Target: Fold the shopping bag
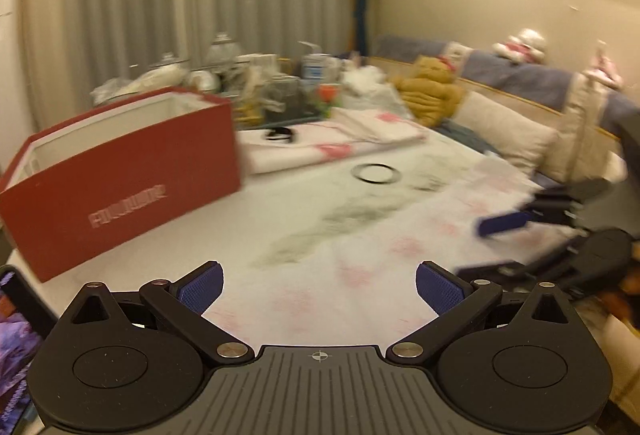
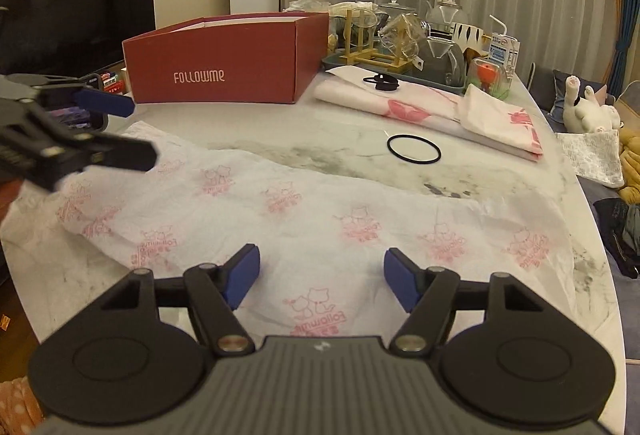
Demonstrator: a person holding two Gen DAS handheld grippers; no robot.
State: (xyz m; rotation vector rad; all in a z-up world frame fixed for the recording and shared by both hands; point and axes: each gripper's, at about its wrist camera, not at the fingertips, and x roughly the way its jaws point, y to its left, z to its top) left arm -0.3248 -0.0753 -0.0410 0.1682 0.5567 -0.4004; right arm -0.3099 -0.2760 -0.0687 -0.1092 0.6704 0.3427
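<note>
A white shopping bag with pink "Followme" prints [image 2: 312,203] lies spread and wrinkled across the marble table [image 2: 340,151]; it shows blurred in the left wrist view [image 1: 400,247]. My right gripper [image 2: 320,277] is open and empty, just above the bag's near edge. My left gripper [image 1: 318,285] is open and empty, above the bag's left end. The left gripper also shows at the left of the right wrist view [image 2: 132,133], and the right gripper shows at the right of the left wrist view [image 1: 492,239].
A red "Followme" box [image 2: 228,61] stands at the back left. Folded white bags [image 2: 432,115] and a black ring [image 2: 414,149] lie behind the spread bag. A tray of glassware [image 2: 404,43] lines the far edge. A sofa with plush toys [image 1: 432,89] is at the right.
</note>
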